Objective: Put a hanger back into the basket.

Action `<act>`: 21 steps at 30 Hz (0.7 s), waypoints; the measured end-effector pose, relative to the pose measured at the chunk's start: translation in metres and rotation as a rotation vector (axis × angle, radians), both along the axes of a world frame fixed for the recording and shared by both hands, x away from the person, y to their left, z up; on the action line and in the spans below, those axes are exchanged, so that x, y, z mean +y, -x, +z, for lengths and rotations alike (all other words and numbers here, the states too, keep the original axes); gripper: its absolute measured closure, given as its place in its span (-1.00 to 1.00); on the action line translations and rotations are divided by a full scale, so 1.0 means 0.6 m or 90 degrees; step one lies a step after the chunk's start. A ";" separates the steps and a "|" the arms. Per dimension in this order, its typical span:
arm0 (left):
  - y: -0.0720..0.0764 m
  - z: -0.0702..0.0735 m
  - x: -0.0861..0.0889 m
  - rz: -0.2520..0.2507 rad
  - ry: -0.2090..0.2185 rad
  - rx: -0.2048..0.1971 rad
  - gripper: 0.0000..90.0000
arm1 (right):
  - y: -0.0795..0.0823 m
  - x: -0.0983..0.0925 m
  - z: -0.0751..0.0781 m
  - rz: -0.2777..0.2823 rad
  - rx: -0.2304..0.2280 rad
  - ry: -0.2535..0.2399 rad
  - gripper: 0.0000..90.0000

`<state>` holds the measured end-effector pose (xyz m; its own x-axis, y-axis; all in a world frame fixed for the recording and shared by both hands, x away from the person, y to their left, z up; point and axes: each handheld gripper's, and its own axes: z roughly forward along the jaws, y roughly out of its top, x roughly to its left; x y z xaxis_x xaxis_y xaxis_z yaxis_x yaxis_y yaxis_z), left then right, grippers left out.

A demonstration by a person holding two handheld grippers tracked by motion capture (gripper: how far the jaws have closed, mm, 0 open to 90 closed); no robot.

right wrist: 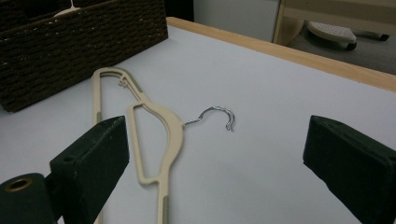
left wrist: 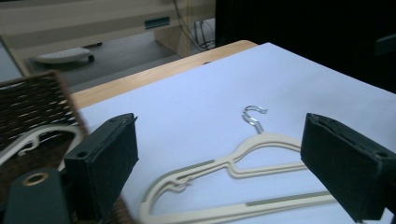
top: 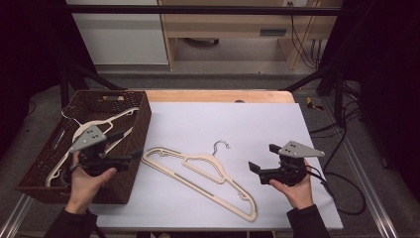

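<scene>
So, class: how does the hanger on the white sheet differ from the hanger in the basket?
The hanger on the sheet lies flat in the open; the hanger in the basket leans inside the wicker basket. The first is beige, the second whiter. Both have a metal hook.

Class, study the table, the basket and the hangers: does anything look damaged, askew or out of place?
Nothing looks damaged. One beige hanger lies flat and diagonal on the white table, outside the woven basket that holds another hanger. Both grippers, left and right, are open and hold nothing.
</scene>
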<state>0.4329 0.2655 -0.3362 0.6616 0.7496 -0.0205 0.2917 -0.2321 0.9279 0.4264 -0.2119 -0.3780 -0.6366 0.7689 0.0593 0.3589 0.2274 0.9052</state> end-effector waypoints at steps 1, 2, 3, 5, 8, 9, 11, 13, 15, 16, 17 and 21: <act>0.002 -0.003 -0.007 -0.008 -0.001 0.000 -0.76 | 0.001 0.001 -0.002 0.006 0.002 -0.004 -0.84; 0.004 -0.008 -0.016 -0.017 0.002 -0.002 -0.76 | 0.001 0.001 -0.004 0.009 0.002 -0.008 -0.84; 0.007 -0.015 -0.024 -0.025 0.012 -0.005 -0.76 | 0.002 0.002 -0.006 0.012 0.009 -0.012 -0.84; 0.008 -0.024 -0.035 -0.038 0.009 0.003 -0.75 | 0.002 0.001 -0.012 0.017 0.013 -0.009 -0.84; 0.012 -0.037 -0.043 -0.039 0.009 0.004 -0.75 | 0.002 0.003 -0.019 0.015 0.022 -0.006 -0.83; 0.013 -0.041 -0.044 -0.042 0.008 0.009 -0.75 | 0.001 0.005 -0.022 0.018 0.024 -0.002 -0.82; 0.015 -0.045 -0.045 -0.043 0.010 0.011 -0.76 | 0.000 0.008 -0.027 0.022 0.033 0.012 -0.80; 0.014 -0.049 -0.048 -0.047 0.015 0.018 -0.77 | -0.001 0.014 -0.032 0.030 0.038 0.017 -0.78; 0.014 -0.053 -0.052 -0.051 0.006 0.018 -0.78 | -0.003 0.019 -0.037 0.039 0.045 0.021 -0.77; 0.014 -0.055 -0.054 -0.052 0.001 0.019 -0.78 | -0.005 0.023 -0.040 0.042 0.047 0.025 -0.76; 0.014 -0.057 -0.057 -0.054 -0.001 0.020 -0.78 | -0.007 0.026 -0.043 0.046 0.051 0.031 -0.75; 0.012 -0.070 -0.070 -0.064 -0.012 0.031 -0.79 | -0.010 0.037 -0.055 0.056 0.075 0.050 -0.70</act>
